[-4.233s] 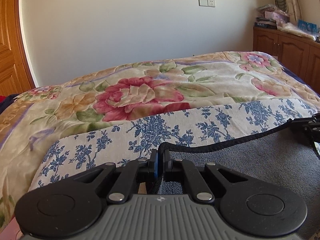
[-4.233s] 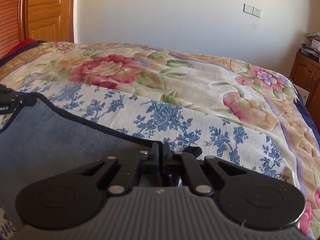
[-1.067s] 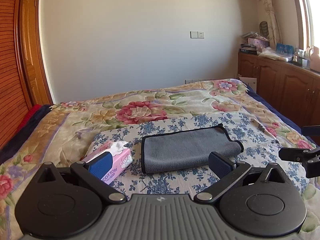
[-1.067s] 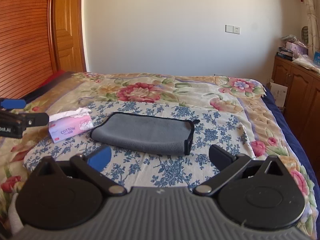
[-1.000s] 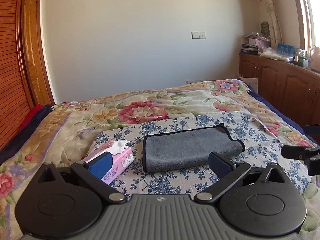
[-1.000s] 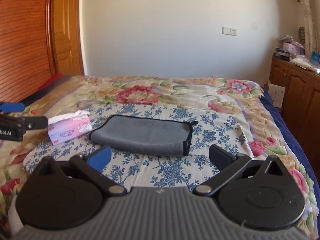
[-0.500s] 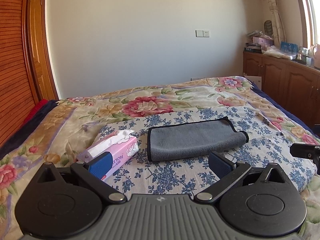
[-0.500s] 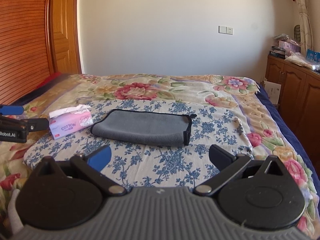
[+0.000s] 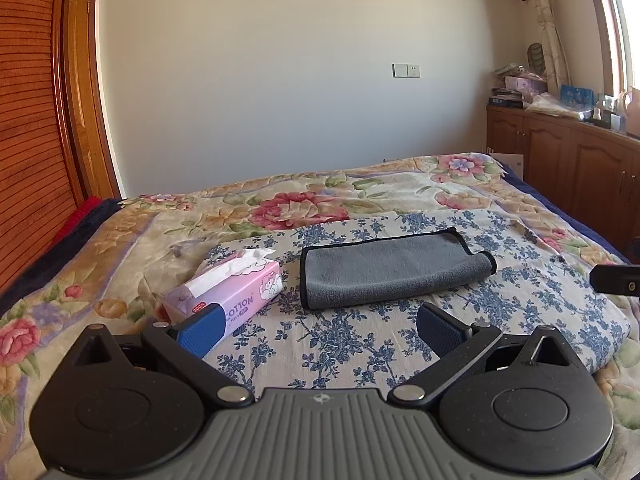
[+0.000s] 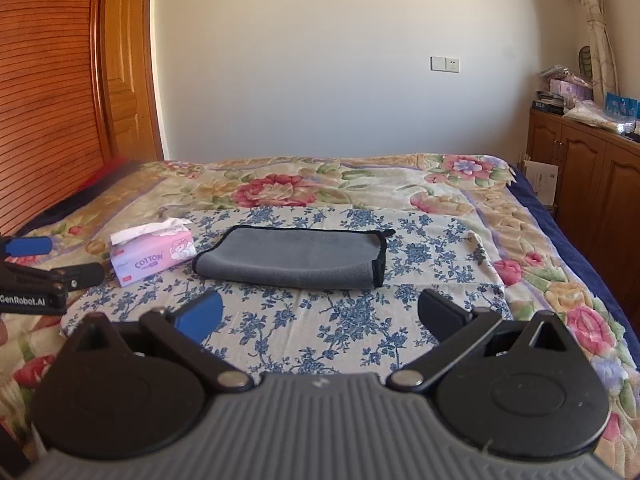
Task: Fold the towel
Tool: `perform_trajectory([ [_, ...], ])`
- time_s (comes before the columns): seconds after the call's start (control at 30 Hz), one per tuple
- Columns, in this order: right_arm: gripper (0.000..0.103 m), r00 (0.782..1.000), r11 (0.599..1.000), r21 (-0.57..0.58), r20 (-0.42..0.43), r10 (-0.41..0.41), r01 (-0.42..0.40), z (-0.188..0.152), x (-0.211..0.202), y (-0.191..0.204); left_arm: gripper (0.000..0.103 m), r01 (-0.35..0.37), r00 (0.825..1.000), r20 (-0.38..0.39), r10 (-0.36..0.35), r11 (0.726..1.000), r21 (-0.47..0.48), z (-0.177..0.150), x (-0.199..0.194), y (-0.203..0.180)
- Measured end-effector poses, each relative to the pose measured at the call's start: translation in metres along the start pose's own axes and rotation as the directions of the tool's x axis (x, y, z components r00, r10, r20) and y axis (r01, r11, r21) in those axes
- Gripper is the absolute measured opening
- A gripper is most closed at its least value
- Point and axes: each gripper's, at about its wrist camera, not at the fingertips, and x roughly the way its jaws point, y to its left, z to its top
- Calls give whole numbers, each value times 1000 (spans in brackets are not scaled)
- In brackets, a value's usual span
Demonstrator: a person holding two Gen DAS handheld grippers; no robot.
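A grey towel with black trim (image 9: 392, 269) (image 10: 296, 257) lies folded into a flat oblong on the blue-flowered cloth (image 9: 340, 344) (image 10: 344, 320) spread over the bed. My left gripper (image 9: 318, 330) is open, held back from the towel's near edge with nothing between its fingers. My right gripper (image 10: 320, 314) is open too, also short of the towel and holding nothing. In the right wrist view the left gripper's fingers (image 10: 48, 276) show at the left edge. In the left wrist view part of the right gripper (image 9: 616, 276) shows at the right edge.
A pink tissue pack (image 9: 236, 296) (image 10: 154, 254) lies left of the towel on the cloth. The floral bedspread (image 9: 300, 208) covers the bed. A wooden door (image 9: 86, 120) stands at left, and wooden cabinets (image 9: 580, 168) with clutter on top line the right wall.
Both grippers, earlier shut on the towel's corners, have let go and opened. Over the last second they have drawn further back from the folded towel, which has not moved.
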Motion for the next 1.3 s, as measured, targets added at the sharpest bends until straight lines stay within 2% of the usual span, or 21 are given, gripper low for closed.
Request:
perform_trajectory([
  [0.5, 103, 999, 999, 10, 8, -41, 41, -15, 2, -7, 103, 1, 1000, 1, -2, 1000, 7, -16, 3, -2],
  [1.0, 103, 993, 997, 37, 91, -70, 67, -12, -6, -16, 103, -19, 997, 72, 20, 1000, -20, -10, -2, 8],
  [1.3, 103, 991, 996, 38, 110, -80, 76, -12, -7, -18, 103, -25, 994, 109, 29, 999, -36, -9, -7, 10],
])
